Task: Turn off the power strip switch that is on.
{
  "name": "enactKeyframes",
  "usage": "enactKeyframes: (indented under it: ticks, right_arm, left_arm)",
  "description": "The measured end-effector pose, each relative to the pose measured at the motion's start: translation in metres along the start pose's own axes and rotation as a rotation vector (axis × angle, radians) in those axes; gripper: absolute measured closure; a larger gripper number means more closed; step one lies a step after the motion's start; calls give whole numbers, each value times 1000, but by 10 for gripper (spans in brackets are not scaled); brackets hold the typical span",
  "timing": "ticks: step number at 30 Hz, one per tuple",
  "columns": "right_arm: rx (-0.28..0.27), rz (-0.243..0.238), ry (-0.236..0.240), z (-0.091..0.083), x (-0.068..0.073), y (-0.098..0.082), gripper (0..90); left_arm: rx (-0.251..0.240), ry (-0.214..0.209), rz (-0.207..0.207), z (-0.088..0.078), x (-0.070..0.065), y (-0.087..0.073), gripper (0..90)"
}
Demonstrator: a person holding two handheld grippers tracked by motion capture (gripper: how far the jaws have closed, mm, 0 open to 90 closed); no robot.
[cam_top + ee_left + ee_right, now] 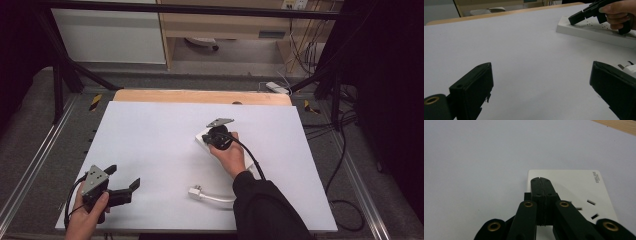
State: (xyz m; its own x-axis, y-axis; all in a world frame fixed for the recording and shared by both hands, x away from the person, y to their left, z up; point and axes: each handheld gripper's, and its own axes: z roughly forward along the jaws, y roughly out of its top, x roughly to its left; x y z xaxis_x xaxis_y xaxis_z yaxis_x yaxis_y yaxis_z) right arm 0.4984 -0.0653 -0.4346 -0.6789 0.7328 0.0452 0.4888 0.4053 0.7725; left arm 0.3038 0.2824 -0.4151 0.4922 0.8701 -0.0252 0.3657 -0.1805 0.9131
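Note:
A white power strip lies near the middle of the white table sheet. My right gripper is shut with nothing between its jaws, and its tips rest on the strip's far end. In the right gripper view the closed jaws sit on the strip next to its sockets. A white plug with its cable lies loose near the front edge. My left gripper is held at the front left, open and holding nothing. Its view shows the strip, my right gripper and the plug.
A wooden table edge runs along the far side of the sheet. Black frame posts stand at the back corners. Cables trail on the floor at the right, and another white strip lies behind the table.

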Motion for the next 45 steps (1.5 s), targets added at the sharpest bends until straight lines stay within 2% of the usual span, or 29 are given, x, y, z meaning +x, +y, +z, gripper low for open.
enactKeyframes:
  ticks: [2,12,22,29,45]
  right_arm:
    - [-12,4,6,1,0,0,900]
    - [-7,-5,8,1,1,1,900]
    - [-28,-18,-6,-3,2,3,900]
    - [-40,-30,-7,-9,2,5,900]
    - [-85,-24,6,-27,3,6,900]
  left_arm:
    - [0,0,0,0,0,0,49]
    - [-4,0,-5,-1,1,0,49]
    - [-4,5,-10,-2,3,0,49]
    - [-3,3,-10,-1,3,0,49]
    - [-3,4,-9,-1,3,0,49]
